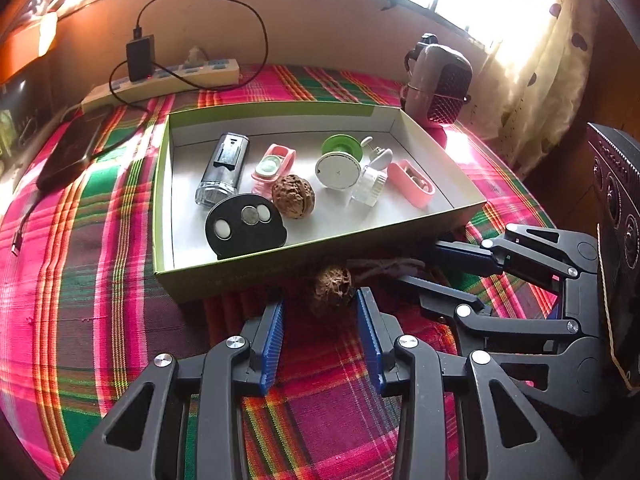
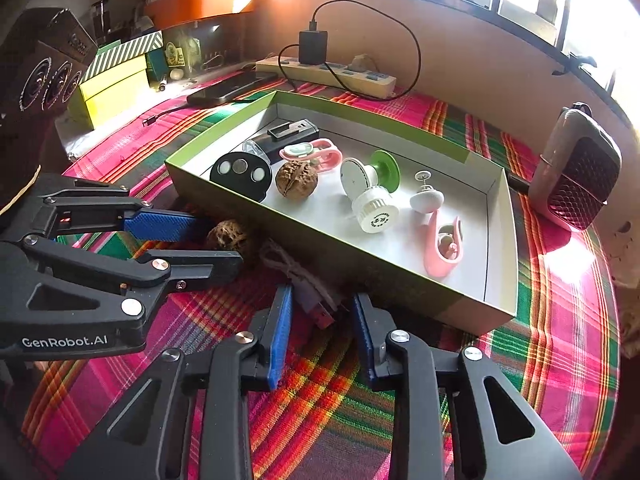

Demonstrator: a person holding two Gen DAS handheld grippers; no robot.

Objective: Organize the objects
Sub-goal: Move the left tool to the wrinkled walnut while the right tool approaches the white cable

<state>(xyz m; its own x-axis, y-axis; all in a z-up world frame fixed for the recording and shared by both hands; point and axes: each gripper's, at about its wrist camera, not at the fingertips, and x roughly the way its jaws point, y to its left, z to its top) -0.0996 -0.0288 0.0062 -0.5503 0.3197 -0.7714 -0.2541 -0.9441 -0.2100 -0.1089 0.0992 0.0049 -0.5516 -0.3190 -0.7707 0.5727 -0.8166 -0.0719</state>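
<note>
A plaid cloth [image 1: 100,240] in pink, green and orange covers the desk, which sits under a bright window with a pale curtain [image 1: 536,80] at 2 o'clock. Along the far wall lies a power strip [image 1: 168,76] with a black charger [image 1: 140,56] plugged in, and a dark phone [image 1: 68,152] rests at 10 o'clock. A shallow green-sided box [image 1: 164,184] holds a walnut [image 1: 293,196], a black disc with round cells [image 1: 244,226], a clear-ended black device [image 1: 224,168], a pink clip [image 1: 274,168], a green-and-white spool [image 1: 340,160] and a pink case [image 1: 410,184]. Outside the box, against its near wall, a second walnut [image 1: 332,286] sits between the left tongs [image 1: 320,312], which stand wide around it without pressing. The right tongs [image 2: 320,316] are narrowed about a small pink-tipped string-tied bundle [image 2: 312,300]; I cannot tell whether they grip it.
</note>
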